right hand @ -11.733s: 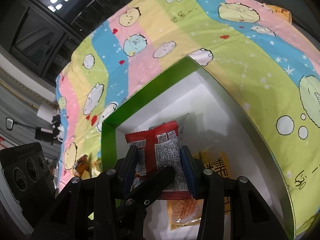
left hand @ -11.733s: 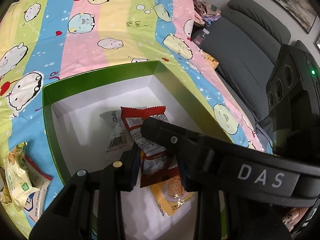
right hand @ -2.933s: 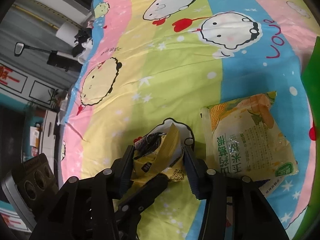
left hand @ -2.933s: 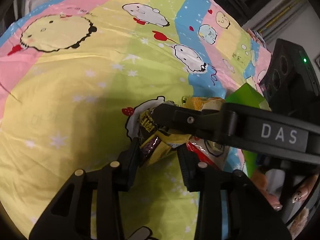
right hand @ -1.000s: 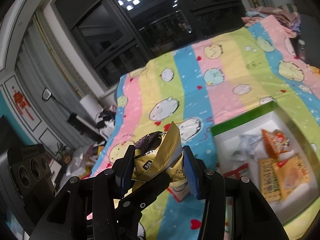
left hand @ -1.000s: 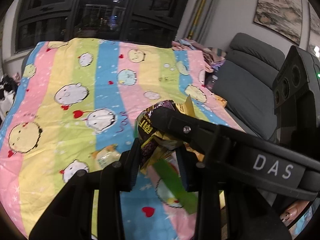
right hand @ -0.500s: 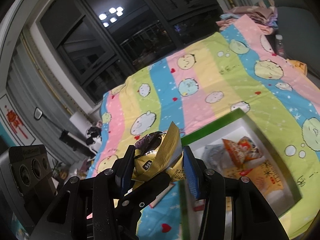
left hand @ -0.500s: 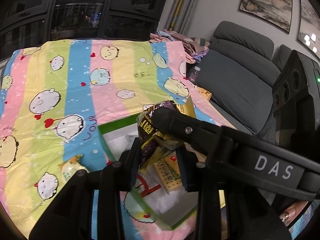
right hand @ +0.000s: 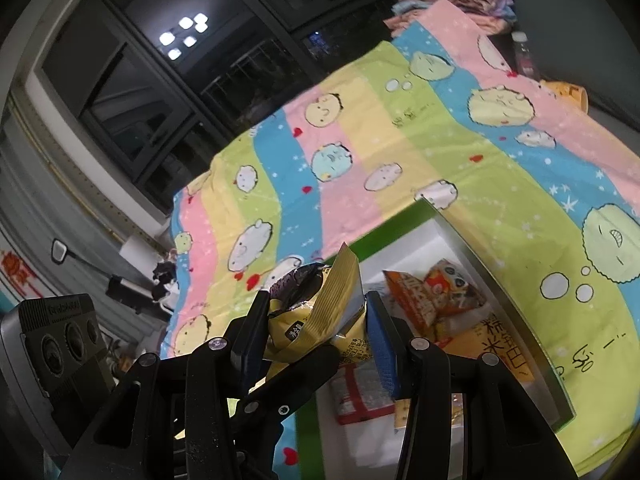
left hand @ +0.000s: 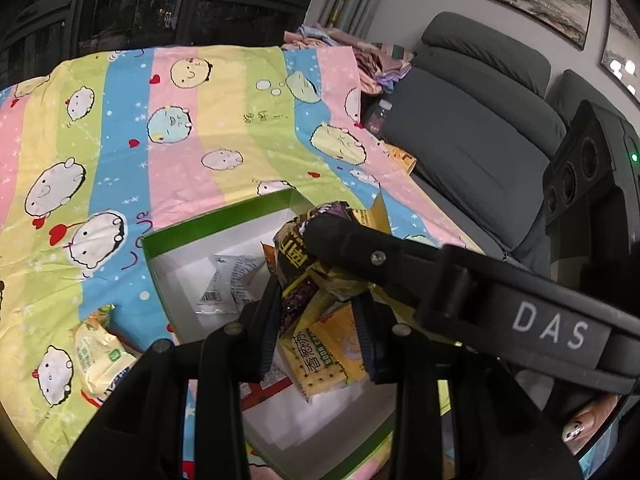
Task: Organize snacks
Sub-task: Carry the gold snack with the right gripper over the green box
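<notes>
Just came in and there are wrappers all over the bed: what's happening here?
A person with a claw in each hand is sorting snacks into a green box on the cartoon bedspread. Both claws, left and right, are shut on one yellow snack packet and hold it over the box, which already has several packets inside. Another pale packet lies on the bedspread beside it.

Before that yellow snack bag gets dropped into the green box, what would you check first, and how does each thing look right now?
1. Both grippers pinch the yellow snack bag: left gripper and right gripper shut on it: ok.
2. Bag above the green box opening: ok.
3. Box open, no lid: ok.
4. Free room among the packets inside, such as the orange packet: ok.
5. Bag clear of the box walls: cannot tell.
6. Snacks left outside: one pale packet lies on the blanket: not ok.
</notes>
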